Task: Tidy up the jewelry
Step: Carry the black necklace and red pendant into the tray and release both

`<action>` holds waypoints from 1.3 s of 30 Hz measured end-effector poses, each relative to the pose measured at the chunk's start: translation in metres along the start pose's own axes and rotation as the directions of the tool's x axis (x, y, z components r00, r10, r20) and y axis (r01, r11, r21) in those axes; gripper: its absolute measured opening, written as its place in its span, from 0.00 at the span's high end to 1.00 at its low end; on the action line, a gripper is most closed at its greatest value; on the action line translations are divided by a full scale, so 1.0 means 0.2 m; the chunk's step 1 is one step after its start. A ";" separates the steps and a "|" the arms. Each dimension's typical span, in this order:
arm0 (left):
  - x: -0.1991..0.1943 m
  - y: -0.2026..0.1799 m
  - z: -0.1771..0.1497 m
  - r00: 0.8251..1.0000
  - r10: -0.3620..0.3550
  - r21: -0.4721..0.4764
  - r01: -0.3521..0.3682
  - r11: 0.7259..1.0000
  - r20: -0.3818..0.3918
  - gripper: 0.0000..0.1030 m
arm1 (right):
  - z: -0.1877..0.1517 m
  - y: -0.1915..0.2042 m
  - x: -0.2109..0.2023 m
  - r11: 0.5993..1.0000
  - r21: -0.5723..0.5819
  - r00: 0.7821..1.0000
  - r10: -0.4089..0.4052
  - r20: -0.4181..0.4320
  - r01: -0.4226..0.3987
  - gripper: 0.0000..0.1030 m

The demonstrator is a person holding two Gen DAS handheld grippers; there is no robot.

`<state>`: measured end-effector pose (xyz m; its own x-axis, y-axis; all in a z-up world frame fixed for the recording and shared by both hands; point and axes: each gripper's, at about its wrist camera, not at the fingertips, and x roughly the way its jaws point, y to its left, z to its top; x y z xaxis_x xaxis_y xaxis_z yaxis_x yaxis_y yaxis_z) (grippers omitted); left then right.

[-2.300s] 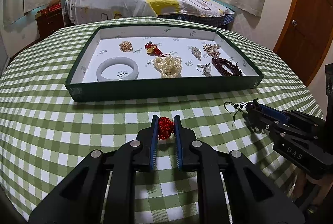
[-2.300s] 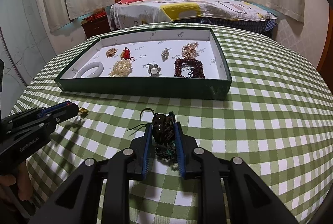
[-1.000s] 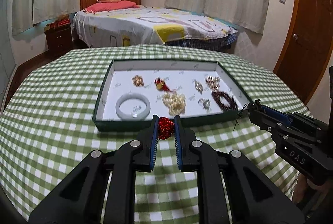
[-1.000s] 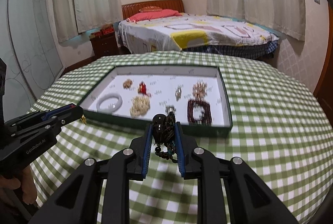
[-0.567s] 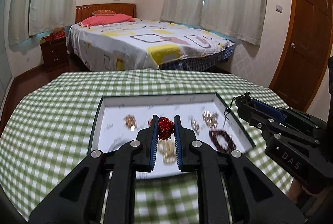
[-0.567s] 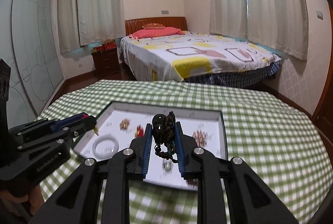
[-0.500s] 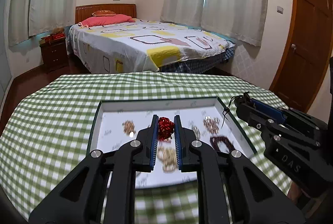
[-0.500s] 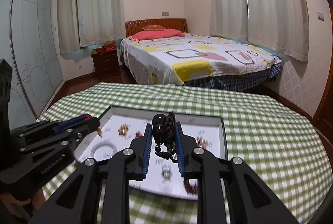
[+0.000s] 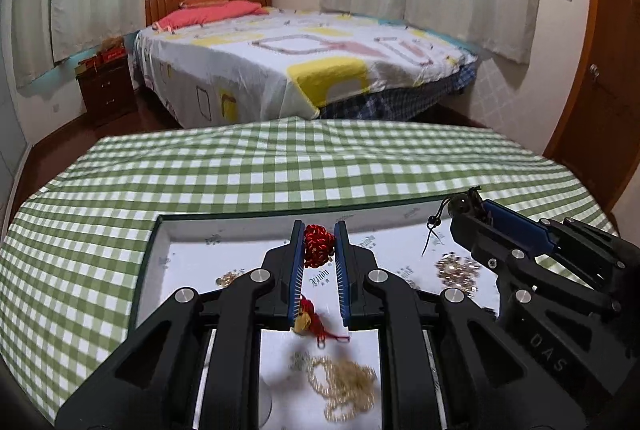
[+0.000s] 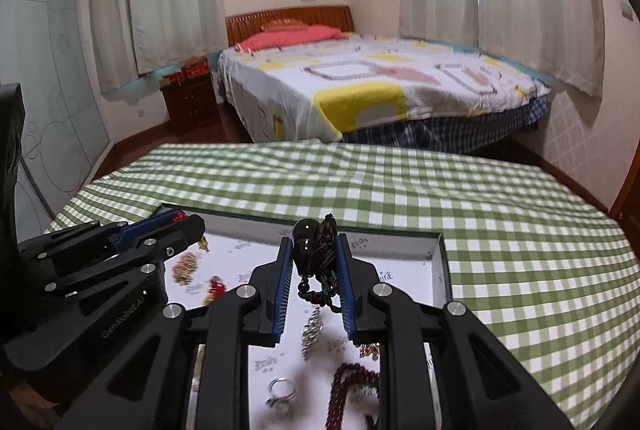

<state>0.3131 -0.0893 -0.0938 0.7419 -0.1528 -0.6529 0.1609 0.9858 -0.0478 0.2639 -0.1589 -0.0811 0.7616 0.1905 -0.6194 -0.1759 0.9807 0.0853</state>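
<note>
- Left gripper [image 9: 319,242]: black linkage arms with blue ribbed pads, closed narrowly on a red knot ornament [image 9: 319,244] of woven cord, pinched at the fingertips above the tray.
- Right gripper [image 10: 313,248]: same build, clamped on a dark bead pendant [image 10: 310,250] with glossy round beads; a beaded strand and green threads dangle between the pads.
- Tray [image 9: 152,250]: shallow rectangular box, dark green walls, white printed lining, lying on the bench directly beneath both grippers; its near part is cut off by the gripper arms.
- Contents seen from the left wrist: a tangled pale bead necklace [image 9: 344,388], a red-and-gold charm [image 9: 310,318] and a gold cluster [image 9: 456,270], all blurred.
- Contents seen from the right wrist: a silver ring [image 10: 280,400], a maroon bead bracelet [image 10: 352,390] partly hidden by the arm, and a thin sparkly brooch [image 10: 312,330], indistinct.
- Bench [image 10: 520,250]: rounded top covered by a green-and-white gingham cloth, slightly rumpled.
- Bed [image 10: 380,86]: patterned white coverlet, pink pillow, slatted wooden headboard, beyond the bench.
</note>
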 end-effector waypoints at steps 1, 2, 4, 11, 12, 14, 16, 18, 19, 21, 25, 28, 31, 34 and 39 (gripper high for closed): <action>0.05 0.00 0.00 1.000 0.006 0.000 -0.006 1.000 -0.019 0.86 | 0.00 -0.01 0.02 1.000 0.002 1.000 -0.005 -0.011 0.005 0.78; 0.07 -0.01 0.01 0.999 0.012 0.001 -0.012 1.000 -0.030 0.86 | 0.00 -0.01 0.04 1.000 0.003 1.000 -0.010 -0.020 0.010 0.78; 0.13 -0.02 0.01 0.998 0.024 0.008 -0.024 1.000 -0.052 0.86 | 0.00 -0.03 0.09 1.000 0.015 0.999 -0.013 -0.053 0.014 0.78; 0.28 -0.04 0.00 0.987 0.063 0.031 -0.059 0.998 -0.145 0.86 | 0.00 -0.07 0.20 0.999 0.029 0.990 -0.019 -0.142 0.023 0.78; 0.29 -0.03 0.00 0.986 0.070 0.034 -0.065 0.997 -0.154 0.86 | 0.00 -0.07 0.21 0.999 0.027 0.989 -0.019 -0.149 0.024 0.78; 0.32 -0.03 0.00 0.981 0.072 0.034 -0.067 0.997 -0.181 0.85 | -0.01 -0.07 0.22 0.999 0.026 0.986 -0.023 -0.164 0.027 0.78; 0.34 -0.03 0.00 0.978 0.068 0.026 -0.064 0.998 -0.197 0.85 | -0.01 -0.07 0.24 0.999 0.028 0.984 -0.026 -0.175 0.031 0.78; 0.34 -0.03 0.00 0.976 0.073 0.033 -0.068 0.997 -0.203 0.85 | -0.01 -0.07 0.25 0.999 0.029 0.982 -0.028 -0.186 0.034 0.78; 0.34 -0.03 -0.01 0.976 0.076 0.040 -0.069 0.997 -0.207 0.85 | -0.01 -0.07 0.25 0.999 0.029 0.981 -0.029 -0.191 0.036 0.78; 0.34 -0.04 -0.01 0.975 0.075 0.047 -0.067 0.997 -0.209 0.83 | -0.02 -0.07 0.26 0.999 0.026 0.980 -0.034 -0.196 0.040 0.78; 0.36 -0.05 0.00 0.974 0.072 0.050 -0.063 0.997 -0.216 0.82 | -0.01 -0.08 0.27 0.999 0.027 0.979 -0.041 -0.201 0.047 0.78; 0.36 -0.05 0.00 0.974 0.073 0.048 -0.064 0.997 -0.215 0.69 | -0.01 -0.08 0.28 0.999 0.024 0.978 -0.043 -0.205 0.049 0.78; 0.35 -0.05 0.00 0.976 0.072 0.039 -0.065 0.997 -0.207 0.61 | -0.01 -0.08 0.28 0.998 0.028 0.978 -0.042 -0.204 0.049 0.77; 0.35 -0.05 0.00 0.976 0.073 0.038 -0.067 0.997 -0.206 0.56 | -0.01 -0.09 0.28 0.998 0.027 0.979 -0.047 -0.200 0.053 0.73; 0.33 -0.03 0.00 0.977 0.079 0.026 -0.075 0.997 -0.196 0.49 | -0.01 -0.10 0.27 0.997 0.034 0.980 -0.059 -0.190 0.067 0.64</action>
<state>0.3615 -0.1045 -0.1360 0.6103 -0.0579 -0.7900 0.1219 0.9923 0.0214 0.3067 -0.1692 -0.1177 0.6383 0.1202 -0.7603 -0.1029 0.9922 0.0704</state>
